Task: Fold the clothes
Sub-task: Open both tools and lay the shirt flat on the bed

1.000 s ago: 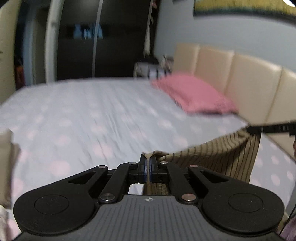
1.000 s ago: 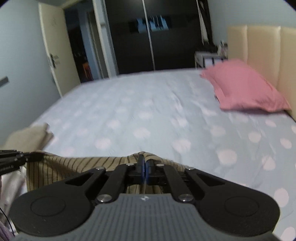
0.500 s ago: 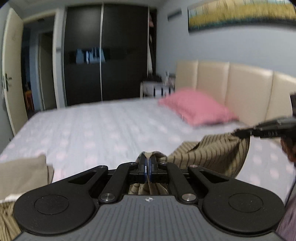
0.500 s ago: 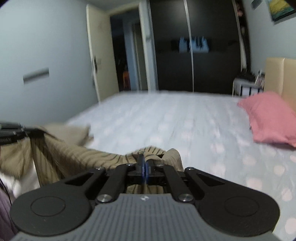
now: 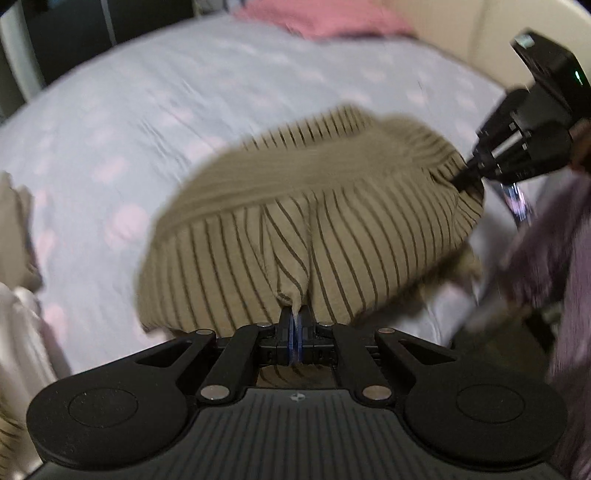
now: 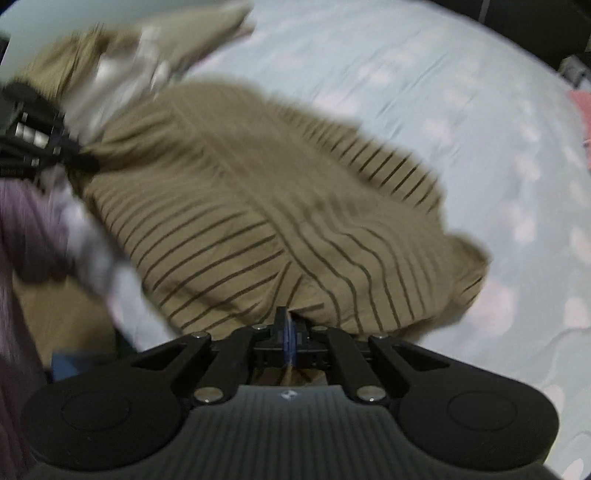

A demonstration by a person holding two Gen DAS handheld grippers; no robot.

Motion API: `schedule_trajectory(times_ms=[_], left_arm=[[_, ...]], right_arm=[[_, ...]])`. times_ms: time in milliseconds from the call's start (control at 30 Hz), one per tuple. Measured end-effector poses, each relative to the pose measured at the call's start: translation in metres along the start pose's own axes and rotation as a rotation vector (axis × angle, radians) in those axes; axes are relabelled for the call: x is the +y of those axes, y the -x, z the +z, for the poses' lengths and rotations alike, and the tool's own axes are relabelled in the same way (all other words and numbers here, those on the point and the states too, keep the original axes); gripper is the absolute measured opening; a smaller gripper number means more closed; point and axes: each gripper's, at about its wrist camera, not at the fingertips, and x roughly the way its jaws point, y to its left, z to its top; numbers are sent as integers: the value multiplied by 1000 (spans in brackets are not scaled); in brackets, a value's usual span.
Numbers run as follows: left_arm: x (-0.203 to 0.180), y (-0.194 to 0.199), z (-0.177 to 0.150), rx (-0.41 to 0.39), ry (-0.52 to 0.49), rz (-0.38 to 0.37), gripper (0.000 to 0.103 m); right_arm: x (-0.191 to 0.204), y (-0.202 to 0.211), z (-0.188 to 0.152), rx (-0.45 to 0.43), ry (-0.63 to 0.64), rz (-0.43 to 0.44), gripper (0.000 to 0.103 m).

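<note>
The tan cotton garment with thin dark stripes hangs stretched between your two tools above the bed, billowing in the middle with its far part blurred. The stripes run outward from each pinch point, and a fold gathers just ahead of each one. Your left tool is clamped tight on one bunched edge of the cloth; in the right wrist view the same tool bites the garment's far left corner. Your right tool is likewise closed hard on a gathered edge, and from the left wrist view it grips the cloth at the far right.

Under and beyond the garment lies the pale blue bedsheet with faint pink dots, broad and bare ahead of the cloth. A pink pillow lies at the head of the bed against the cream padded headboard. A loose heap of beige and white clothes lies at the sheet's left edge, near your left tool. A mauve ribbed sleeve shows beside that tool.
</note>
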Motion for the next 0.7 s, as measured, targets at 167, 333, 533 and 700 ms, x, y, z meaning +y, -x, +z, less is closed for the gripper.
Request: schedule_trajectory(times_ms=[167,333,533,700], left_arm=[[-10,-26,-23,136,-37,-53,0],[-16,-35,-33,180,-72,-60,0],[-9,0,-23,80,-38,-112,23],[1,29,-4,-26,-18,-137,46]], right_arm=[[22,-31,-21,152,89,40,2],[24,-35,-33,177,86,50,2],[11,-9,-38,111,27,69,18],[-1,20,-34,38,-25,62,31]])
